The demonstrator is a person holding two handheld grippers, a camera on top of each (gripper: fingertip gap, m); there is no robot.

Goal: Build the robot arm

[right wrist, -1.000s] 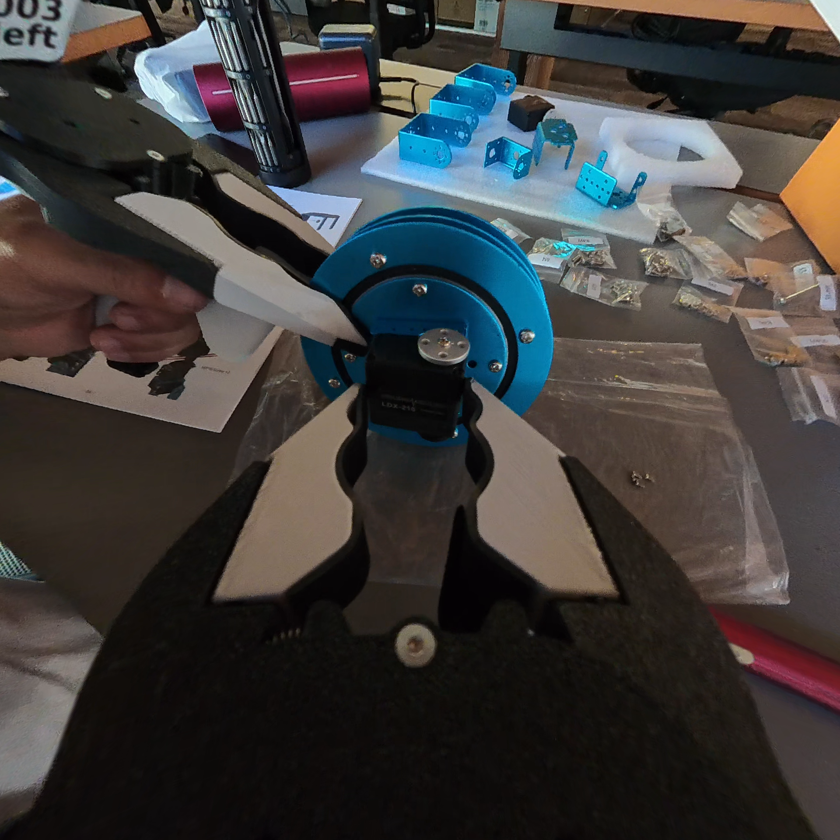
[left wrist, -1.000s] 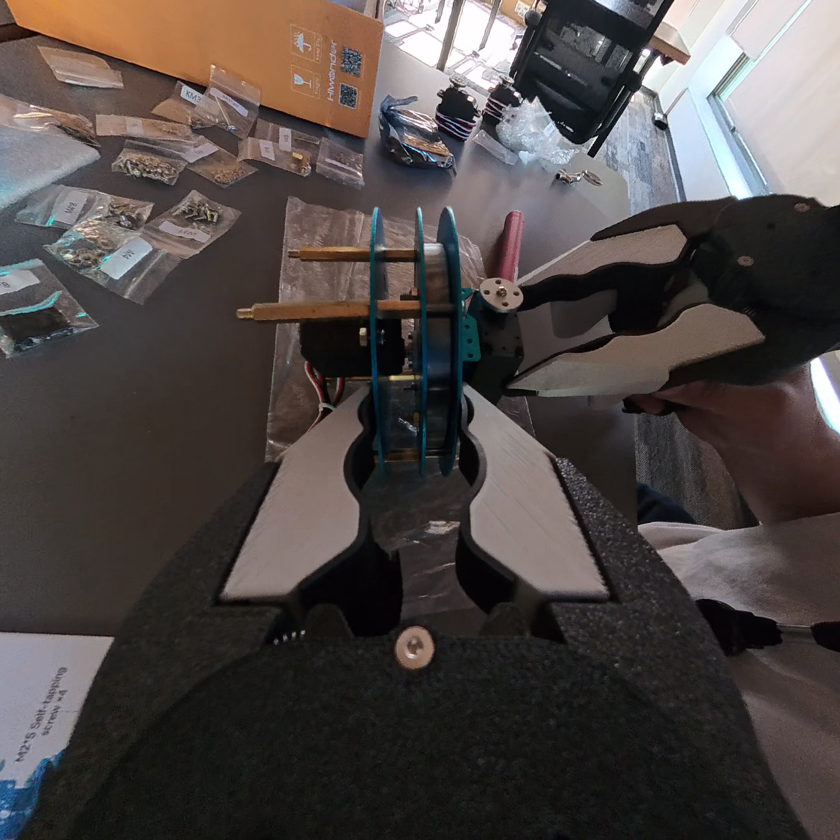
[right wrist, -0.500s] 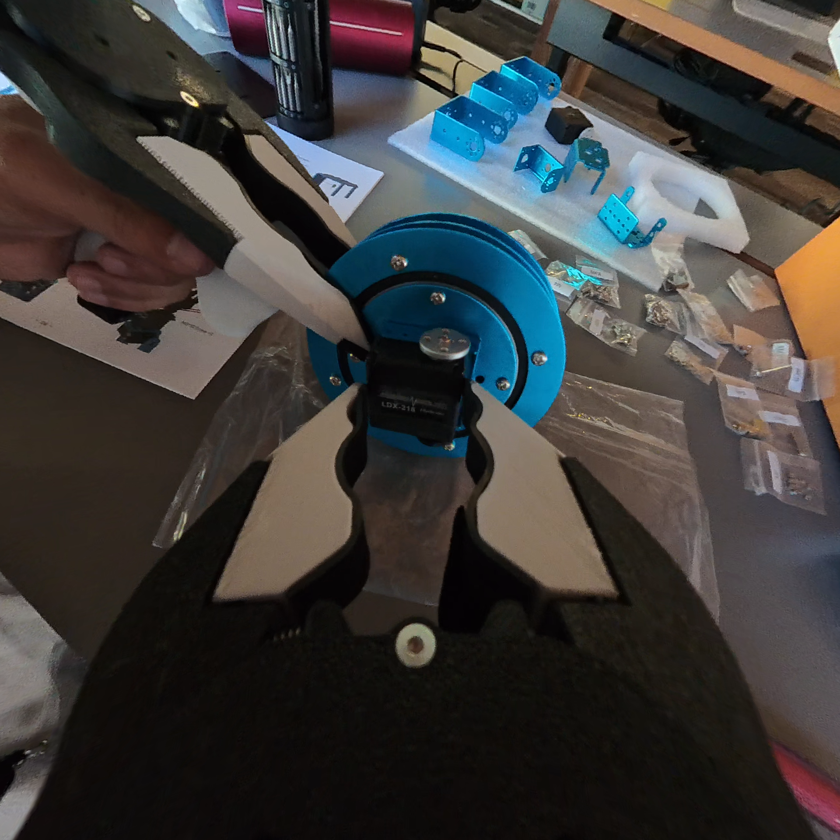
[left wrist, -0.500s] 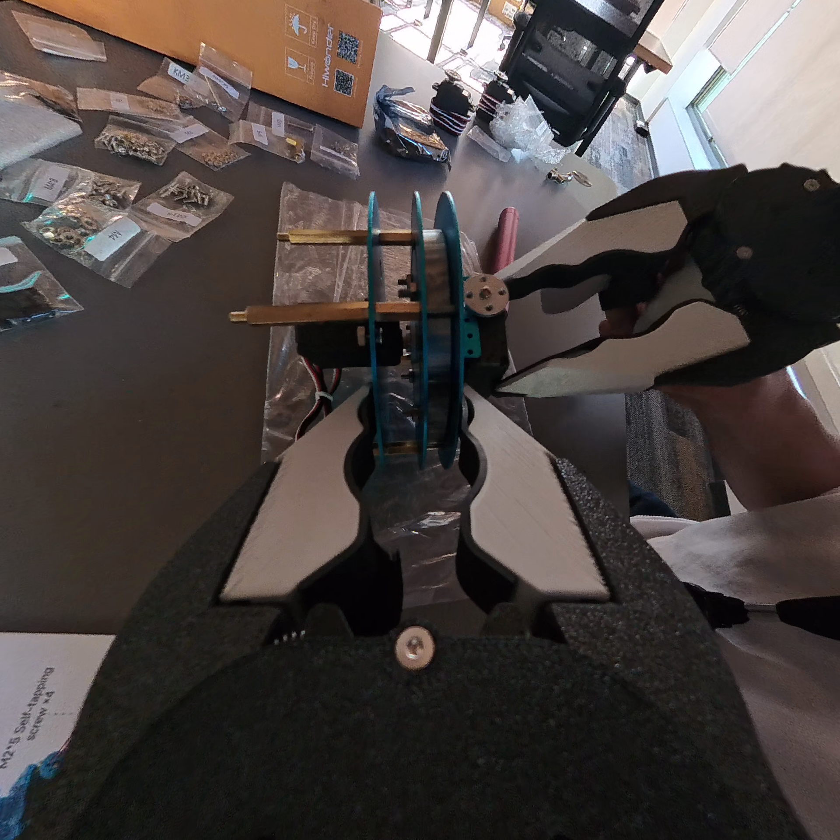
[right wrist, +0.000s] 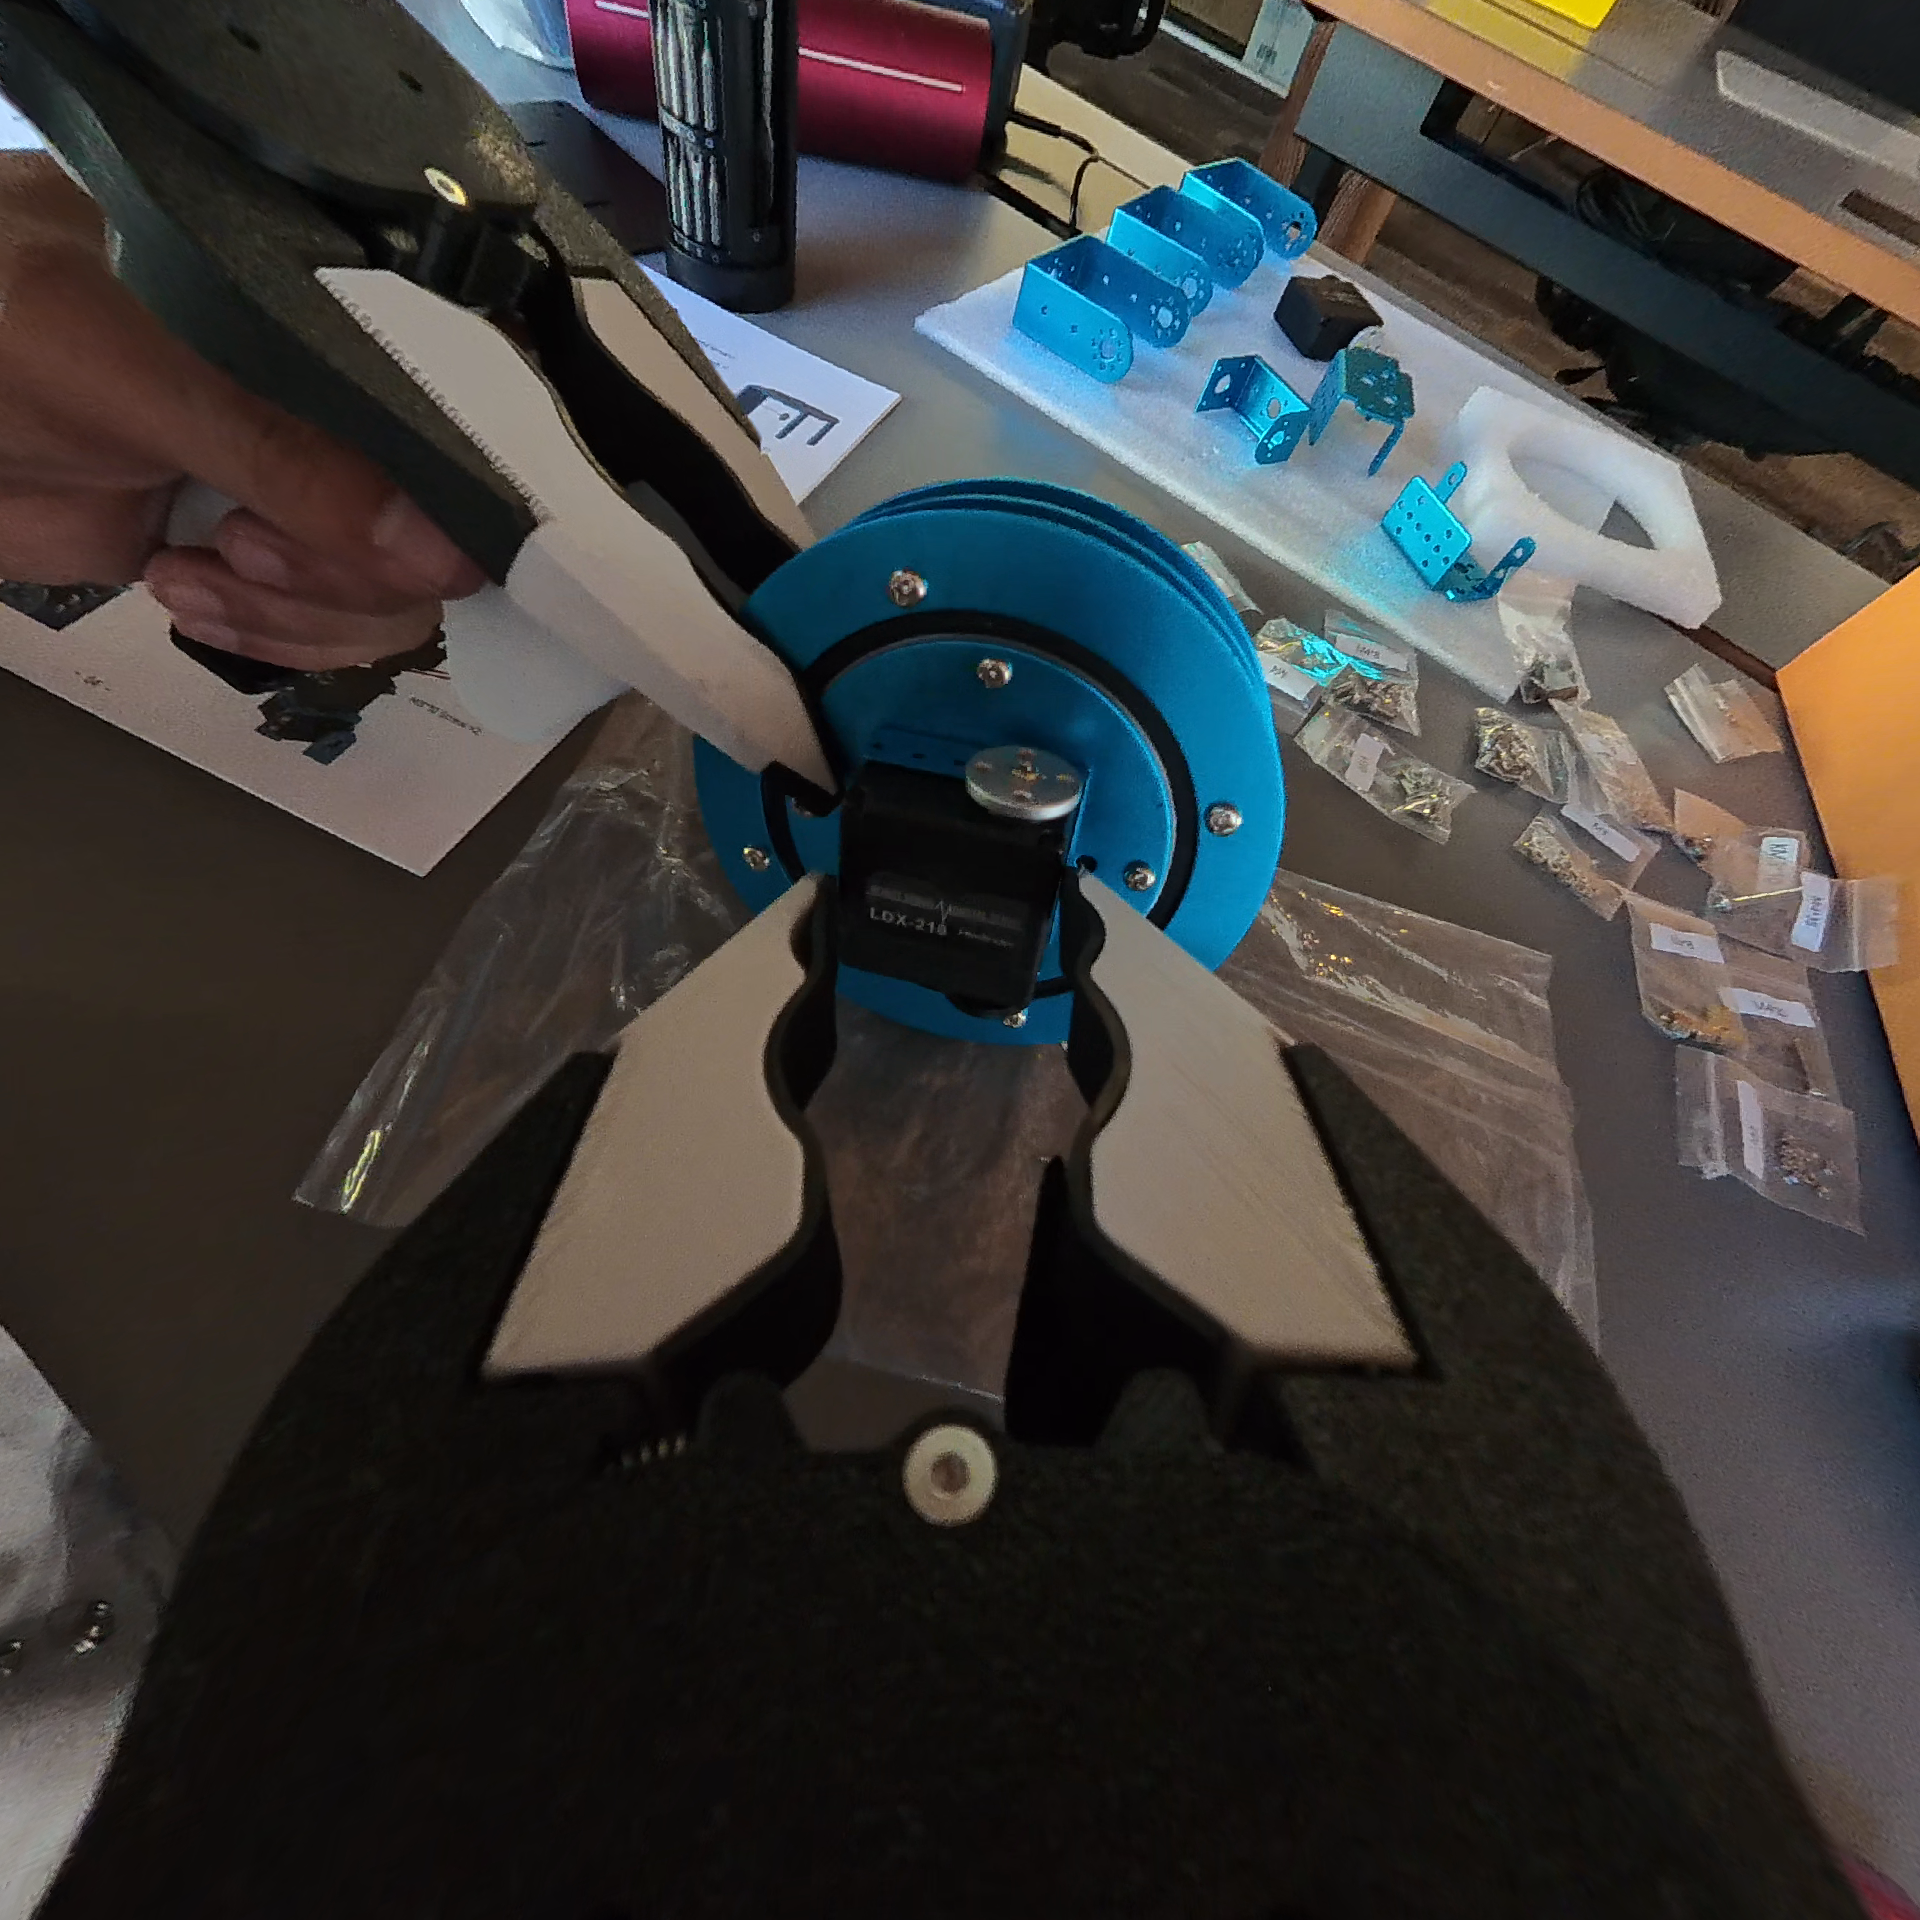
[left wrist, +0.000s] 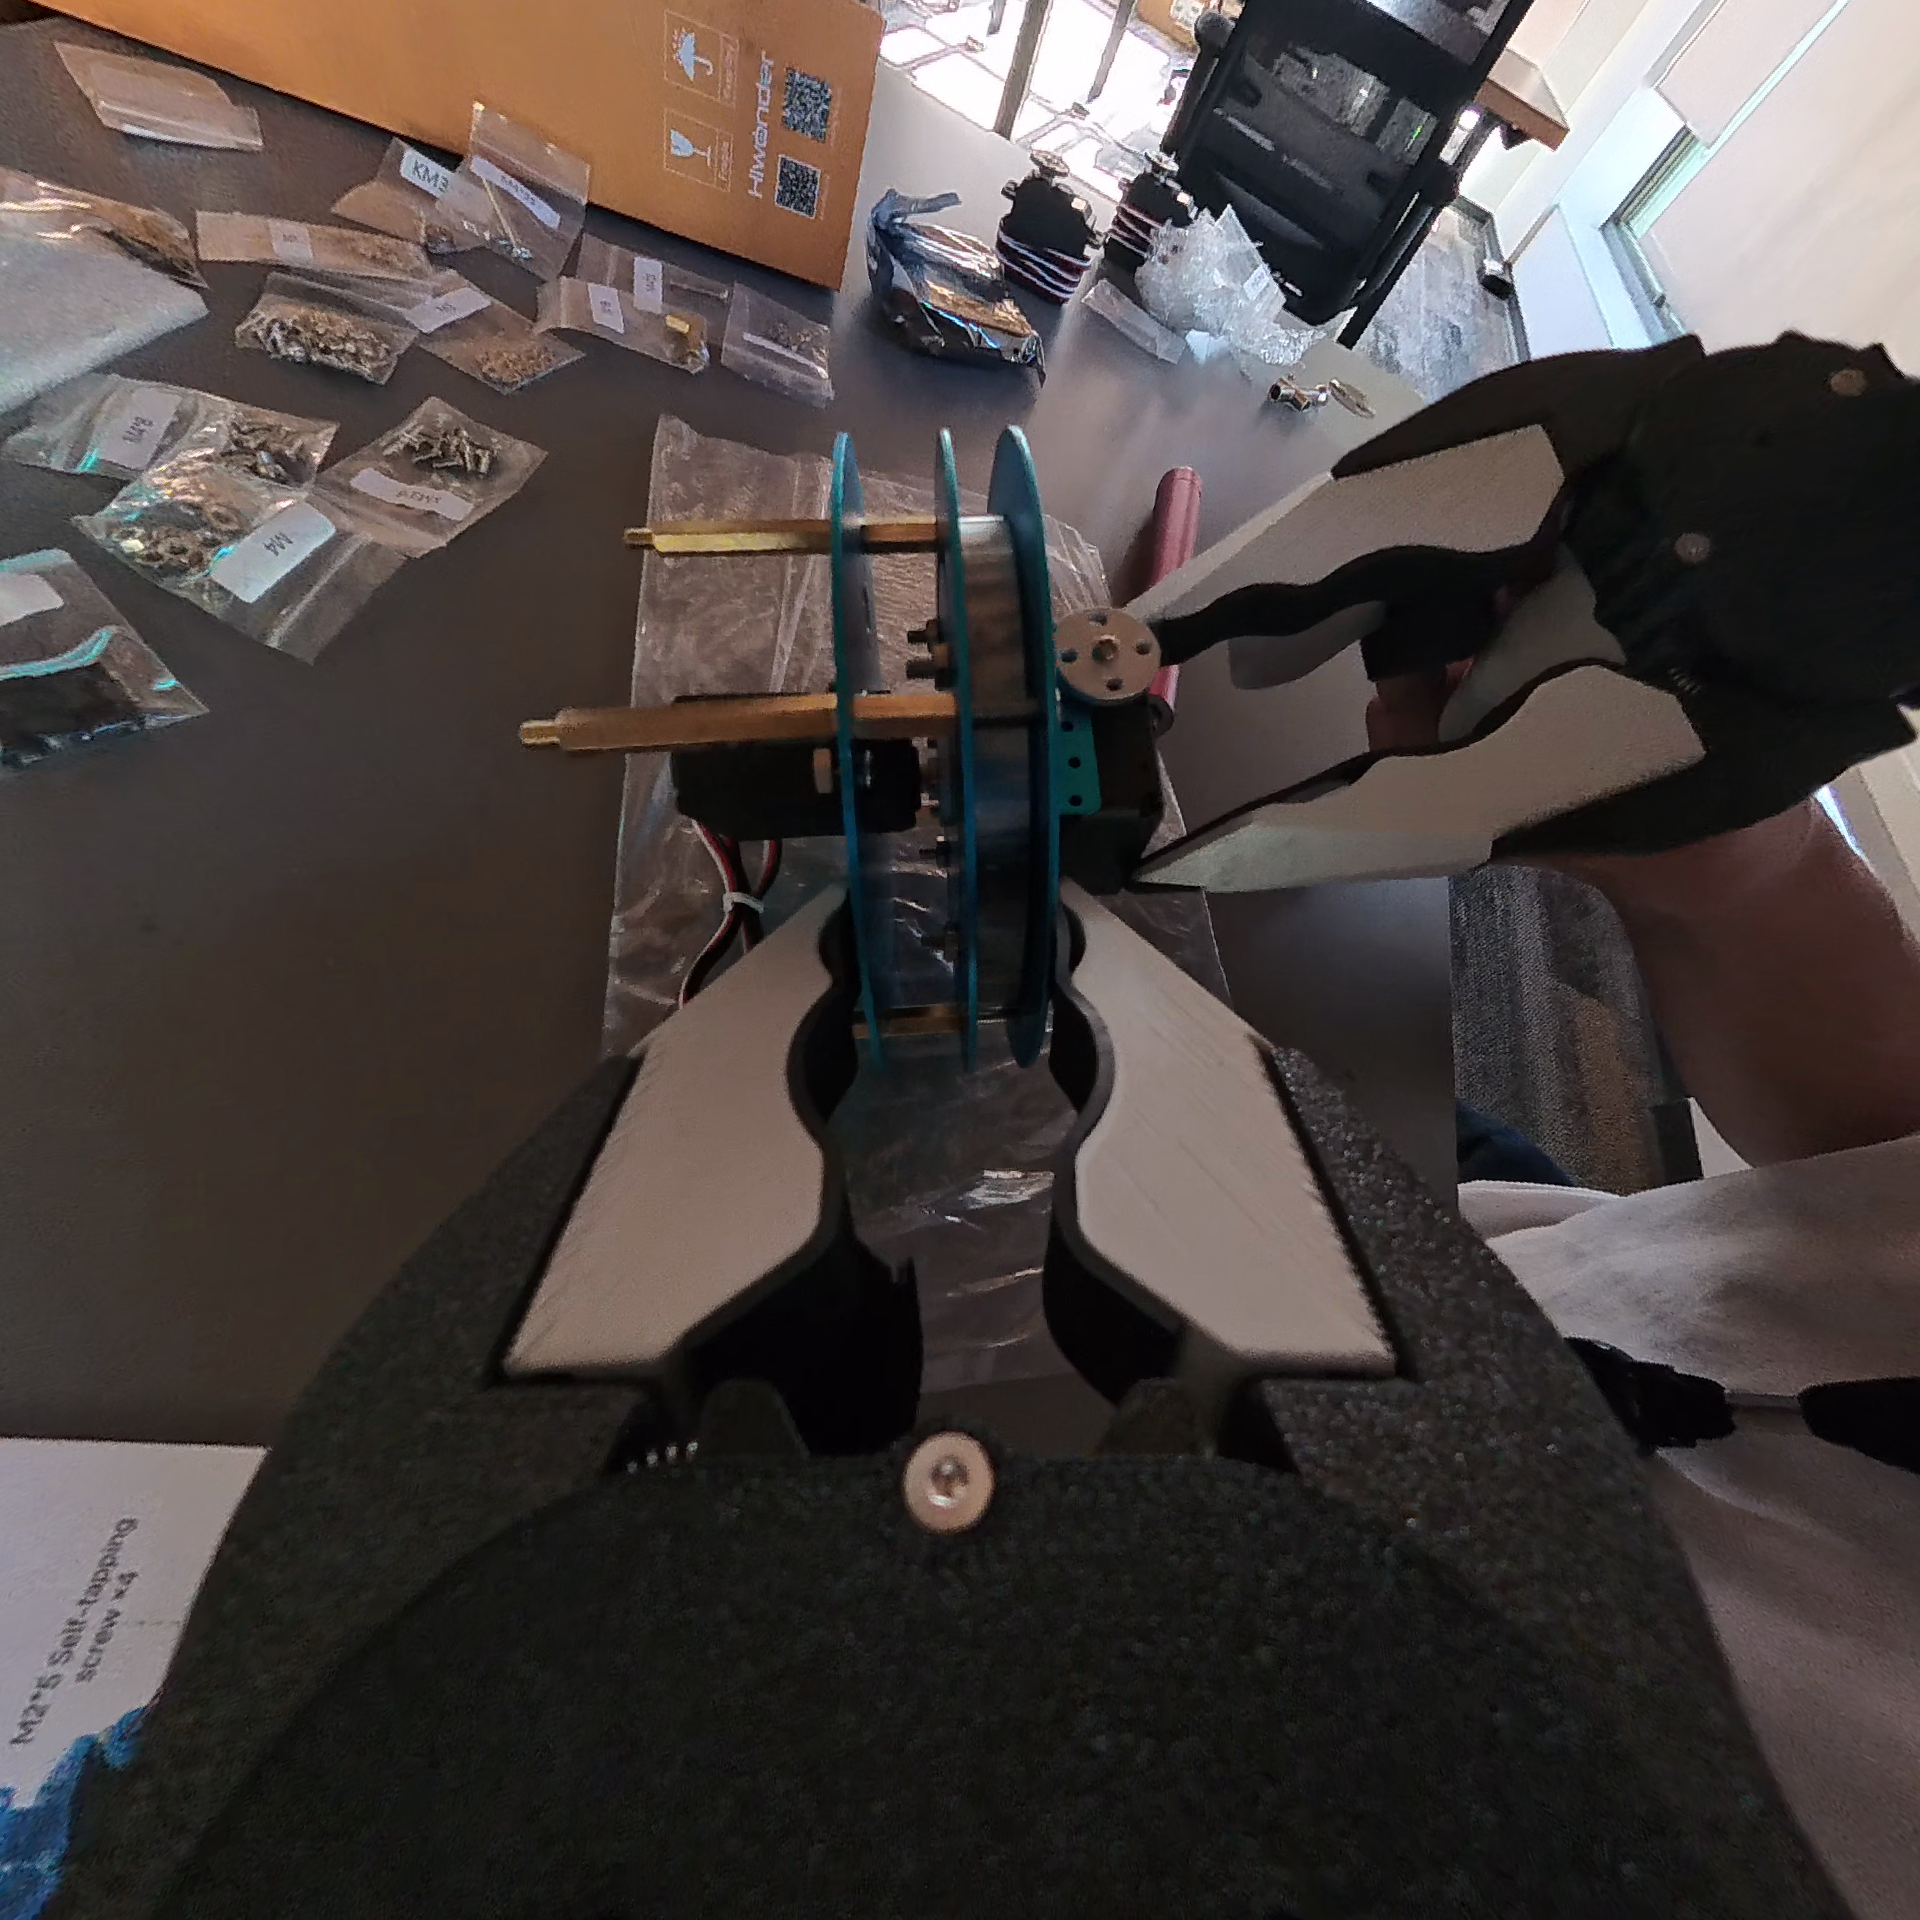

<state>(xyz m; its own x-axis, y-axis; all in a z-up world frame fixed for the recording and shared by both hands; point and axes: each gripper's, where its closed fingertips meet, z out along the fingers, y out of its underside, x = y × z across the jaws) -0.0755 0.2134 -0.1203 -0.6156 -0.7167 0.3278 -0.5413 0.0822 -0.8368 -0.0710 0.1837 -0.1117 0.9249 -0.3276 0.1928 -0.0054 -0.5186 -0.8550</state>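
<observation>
Left wrist view: camera sits behind its own gripper's fingers point(left wrist: 810, 1049), looks forward and down, very close to the blue disc assembly point(left wrist: 940, 748), seen edge-on; beyond it, the tabletop's far edge by the orange box point(left wrist: 499, 114). Right wrist view: same mounting, close, faces the discs point(right wrist: 987, 758) flat-on toward the far edge with the white foam sheet point(right wrist: 1195, 416). Axes cross roughly at right angles. Shared: disc assembly, clear plastic bag point(right wrist: 1403, 997) under it, each other's gripper.

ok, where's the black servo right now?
Right wrist view, centre: black servo on the blue disc stack's face, between the right hand-held gripper's fingertips.
</observation>
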